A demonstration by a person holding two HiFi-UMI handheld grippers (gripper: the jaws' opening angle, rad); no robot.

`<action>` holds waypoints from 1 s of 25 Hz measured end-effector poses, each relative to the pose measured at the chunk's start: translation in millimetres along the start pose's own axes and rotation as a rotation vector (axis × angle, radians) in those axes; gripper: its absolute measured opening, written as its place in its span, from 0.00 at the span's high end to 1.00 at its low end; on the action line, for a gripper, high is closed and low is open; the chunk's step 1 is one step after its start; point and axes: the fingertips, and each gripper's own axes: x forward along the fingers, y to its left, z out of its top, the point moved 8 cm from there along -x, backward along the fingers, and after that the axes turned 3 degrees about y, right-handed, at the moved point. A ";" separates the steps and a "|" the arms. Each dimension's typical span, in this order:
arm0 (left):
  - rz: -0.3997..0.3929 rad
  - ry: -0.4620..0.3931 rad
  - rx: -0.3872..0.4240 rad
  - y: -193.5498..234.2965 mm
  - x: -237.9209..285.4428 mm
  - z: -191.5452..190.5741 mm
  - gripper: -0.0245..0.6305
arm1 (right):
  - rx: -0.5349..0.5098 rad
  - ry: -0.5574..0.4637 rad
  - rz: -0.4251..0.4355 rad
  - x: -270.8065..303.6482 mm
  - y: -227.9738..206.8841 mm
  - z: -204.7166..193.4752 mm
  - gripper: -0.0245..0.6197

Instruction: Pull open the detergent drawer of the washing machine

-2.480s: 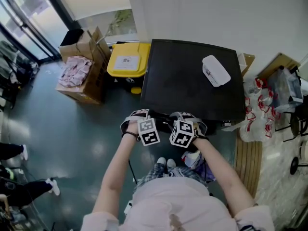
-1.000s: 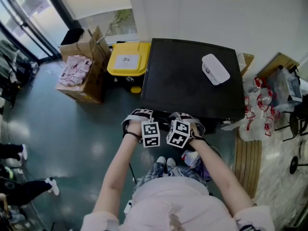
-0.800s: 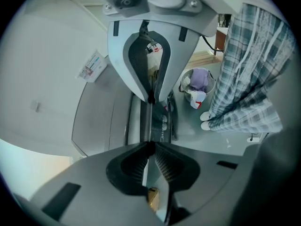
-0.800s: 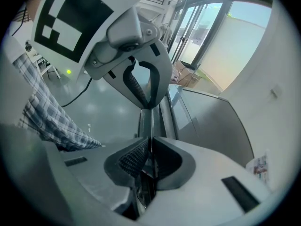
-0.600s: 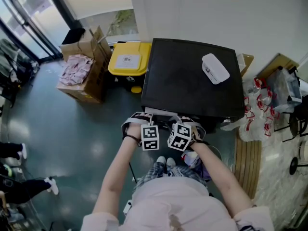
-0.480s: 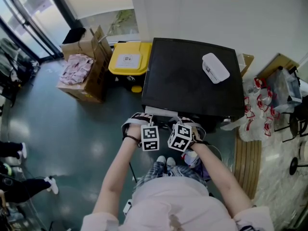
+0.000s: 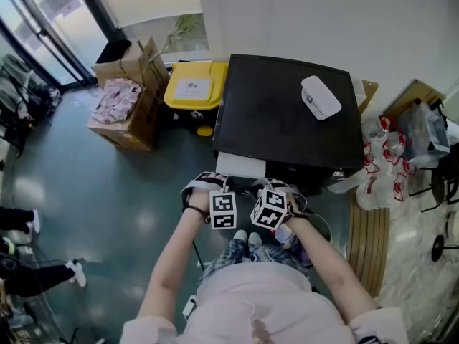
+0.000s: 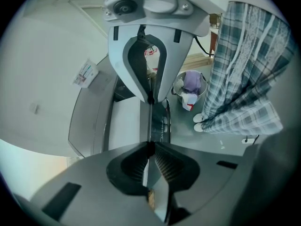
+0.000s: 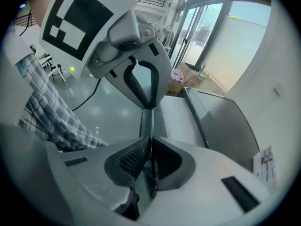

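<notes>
**Pulling the detergent drawer (image 7: pixel 240 165) out**

Now sticks out from the washing machine's (image 7: pixel 287 113) front left corner, further than a moment ago. Pinched tight at its front edge by left gripper (image 7: pixel 217 186) and right gripper (image 7: pixel 276 188). Looks almost open.

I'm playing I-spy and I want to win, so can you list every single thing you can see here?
washing machine: one, black top, against the wall
detergent drawer: one, white, pulled out at the machine's front left
container: one, white, lying on the machine's top
bin: one, yellow lid, left of the machine
cardboard boxes: at least two, brown, left of the bin
plastic bags: several, red print, right of the machine
wooden slats: one, pale, on the floor at the right
basket: one, pale, purple cloth inside, by the feet
shoes: two, white, below the drawer
left tool: one, grey, shut on the drawer's front edge
right tool: one, grey, shut on that same edge
</notes>
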 end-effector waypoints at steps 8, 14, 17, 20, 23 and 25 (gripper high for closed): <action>-0.002 0.006 0.007 -25.4 -10.7 3.3 0.86 | 0.000 -0.016 0.020 -6.8 25.4 -2.6 0.88; -0.009 0.014 0.011 -42.5 -19.9 5.6 0.86 | -0.001 -0.023 0.048 -13.4 42.0 -3.9 0.88; -0.012 0.018 0.010 -50.4 -22.4 5.2 0.86 | -0.005 -0.024 0.050 -14.2 48.6 -3.9 0.88; -0.015 0.018 0.008 -57.9 -24.1 4.6 0.86 | -0.009 -0.027 0.068 -14.7 57.2 -2.9 0.88; -0.021 0.017 0.006 -65.1 -27.1 4.5 0.86 | -0.006 -0.031 0.088 -16.5 65.2 -2.3 0.89; -0.025 0.018 0.006 -70.3 -29.8 4.0 0.86 | -0.008 -0.031 0.096 -17.6 70.8 -1.6 0.89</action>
